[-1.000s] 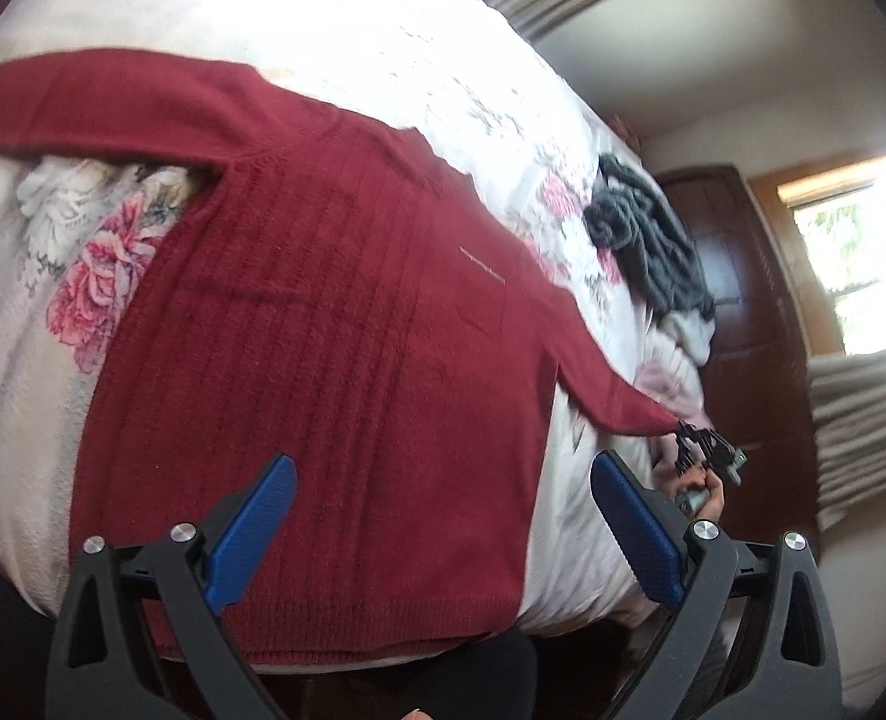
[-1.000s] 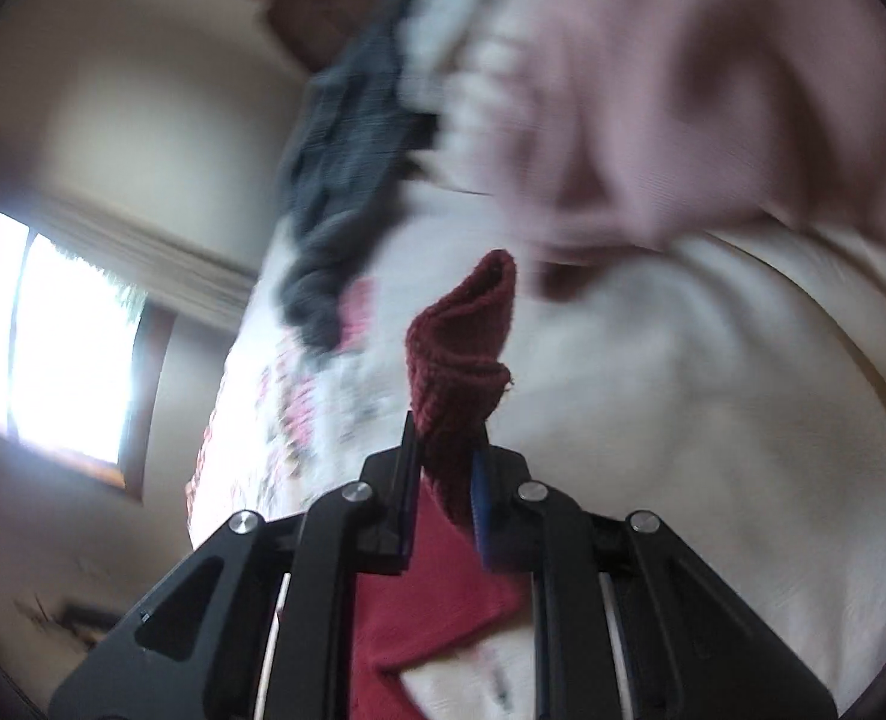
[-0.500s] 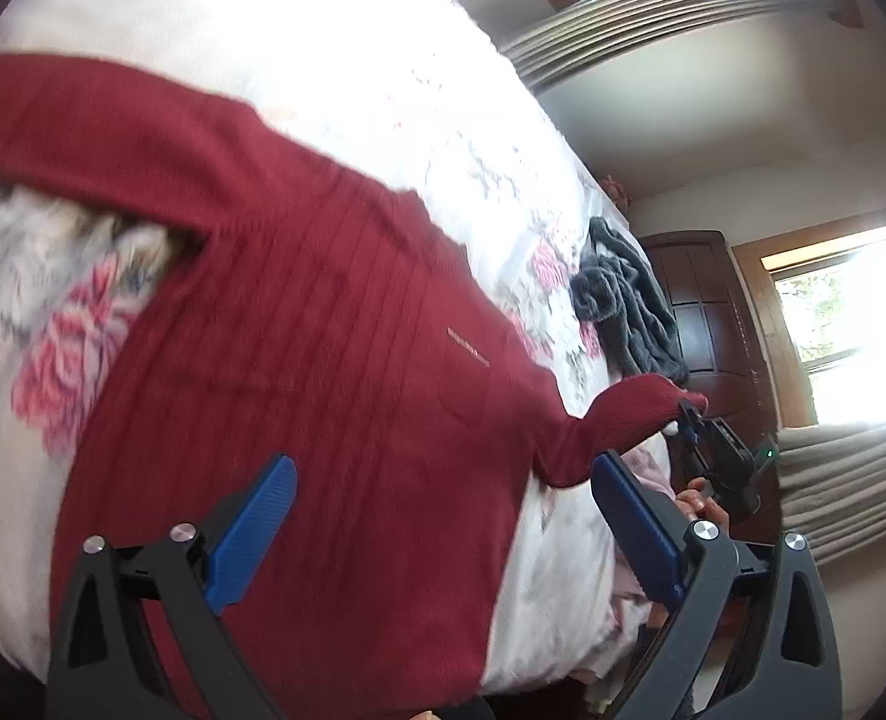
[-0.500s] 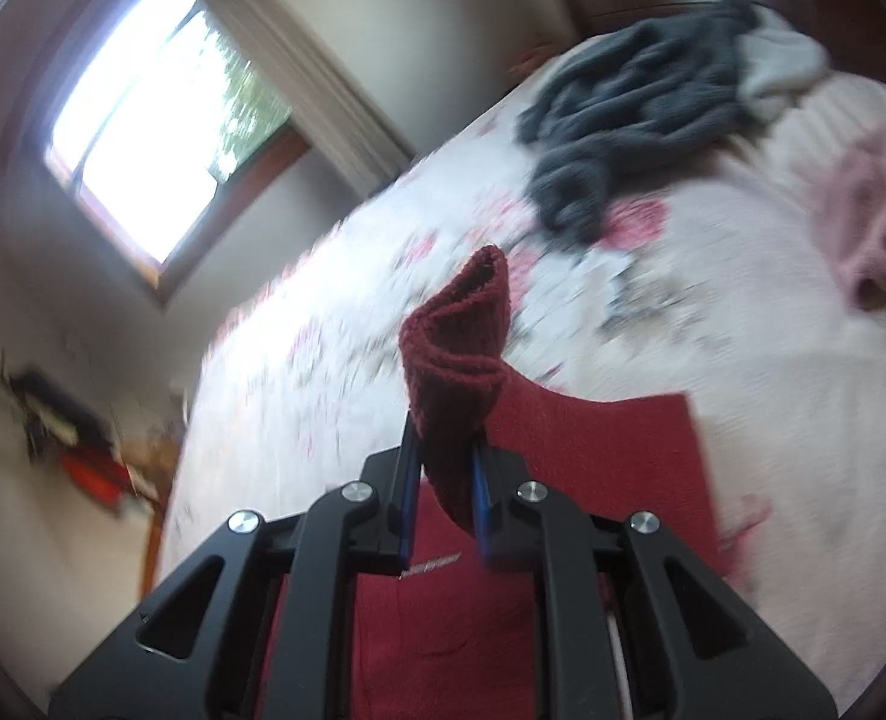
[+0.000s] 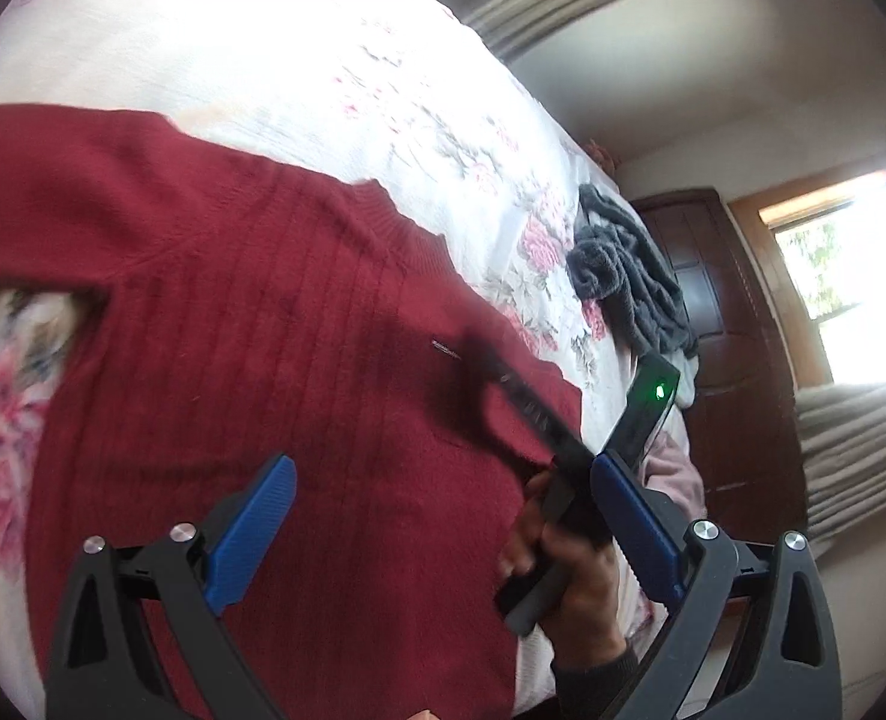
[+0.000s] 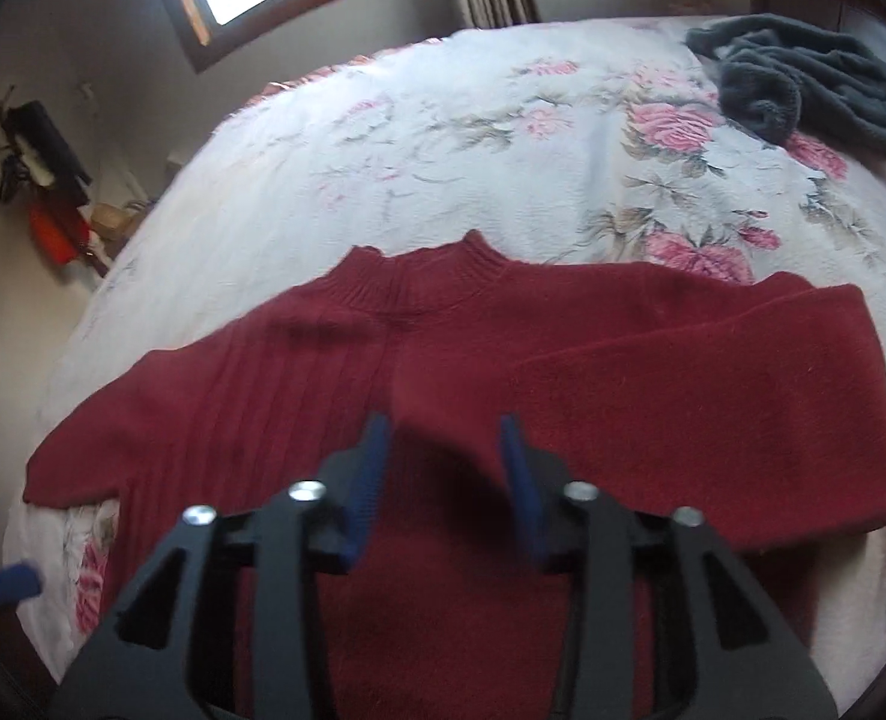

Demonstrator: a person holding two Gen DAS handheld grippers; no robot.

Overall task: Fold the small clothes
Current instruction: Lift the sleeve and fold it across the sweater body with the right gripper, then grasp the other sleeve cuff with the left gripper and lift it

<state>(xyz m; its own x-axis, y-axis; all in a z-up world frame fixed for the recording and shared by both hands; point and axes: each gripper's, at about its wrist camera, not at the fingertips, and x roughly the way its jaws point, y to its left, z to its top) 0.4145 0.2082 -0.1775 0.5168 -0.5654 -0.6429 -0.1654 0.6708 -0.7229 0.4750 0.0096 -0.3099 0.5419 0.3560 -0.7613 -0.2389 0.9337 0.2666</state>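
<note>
While the red sweater [image 6: 563, 372] lies flat on the floral bedspread [image 6: 443, 138], its rt sleeve [image 6: 713, 396] is folded across the chest at approx 3 o'clock. Rt gripper [image 6: 443, 456] hovers over it w/ fingers spread, holding nothing. Lft gripper [image 5: 437, 516] likewise spread wide, empty. Grey garment [image 6: 803, 84] sits at 1 o'clock, well apart.
</note>
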